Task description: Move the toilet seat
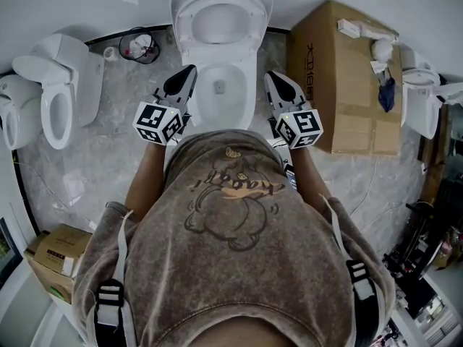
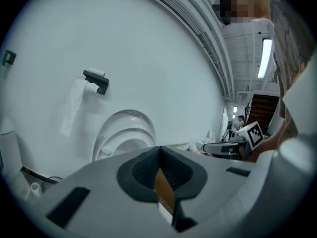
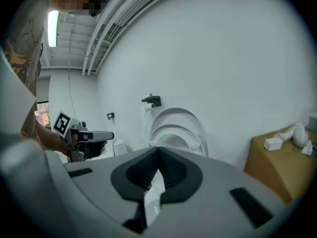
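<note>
Toilet seat upright behind bowl, second toilet left, cardboard box right.

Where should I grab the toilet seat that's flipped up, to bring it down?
Probably pinch the free upper rim of the toilet seat, coming from the front over the bowl: it stands upright against the lid, hinged low.

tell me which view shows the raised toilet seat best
Head view: the toilet seat shows whole, raised above the bowl. Both gripper views show it upright against the wall, its lower part hidden behind the jaws.
</note>
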Motion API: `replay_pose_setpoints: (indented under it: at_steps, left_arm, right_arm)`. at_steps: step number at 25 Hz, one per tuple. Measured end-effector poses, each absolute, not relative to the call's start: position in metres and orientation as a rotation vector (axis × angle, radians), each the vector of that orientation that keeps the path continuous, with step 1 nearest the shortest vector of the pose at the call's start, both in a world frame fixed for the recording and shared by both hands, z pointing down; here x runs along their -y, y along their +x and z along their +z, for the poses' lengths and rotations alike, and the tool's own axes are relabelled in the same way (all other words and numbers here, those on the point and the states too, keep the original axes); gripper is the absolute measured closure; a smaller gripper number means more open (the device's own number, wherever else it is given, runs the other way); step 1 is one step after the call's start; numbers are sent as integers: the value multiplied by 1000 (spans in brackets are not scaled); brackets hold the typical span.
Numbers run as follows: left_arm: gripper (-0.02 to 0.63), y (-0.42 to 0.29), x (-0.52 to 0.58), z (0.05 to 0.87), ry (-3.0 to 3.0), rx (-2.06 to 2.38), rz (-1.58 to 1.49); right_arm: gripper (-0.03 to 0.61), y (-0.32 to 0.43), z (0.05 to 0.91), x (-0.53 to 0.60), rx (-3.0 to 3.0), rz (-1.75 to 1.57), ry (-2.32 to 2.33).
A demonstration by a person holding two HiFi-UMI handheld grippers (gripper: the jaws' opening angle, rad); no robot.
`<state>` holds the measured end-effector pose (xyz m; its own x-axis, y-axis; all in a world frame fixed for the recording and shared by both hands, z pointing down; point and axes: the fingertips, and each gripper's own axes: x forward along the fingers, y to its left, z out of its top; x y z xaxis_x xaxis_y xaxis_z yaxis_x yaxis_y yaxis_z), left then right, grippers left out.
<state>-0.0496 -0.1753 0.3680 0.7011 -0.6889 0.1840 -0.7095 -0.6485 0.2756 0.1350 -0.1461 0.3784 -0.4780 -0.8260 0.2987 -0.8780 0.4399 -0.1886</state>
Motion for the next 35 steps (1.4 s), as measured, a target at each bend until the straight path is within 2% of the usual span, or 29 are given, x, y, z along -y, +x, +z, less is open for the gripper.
replay_pose_setpoints:
  at_steps: [35]
  left_arm:
    - [604,-60,189,375,2498,1138,72]
  right_arm:
    - [580,130,379,162,2562,506,1472]
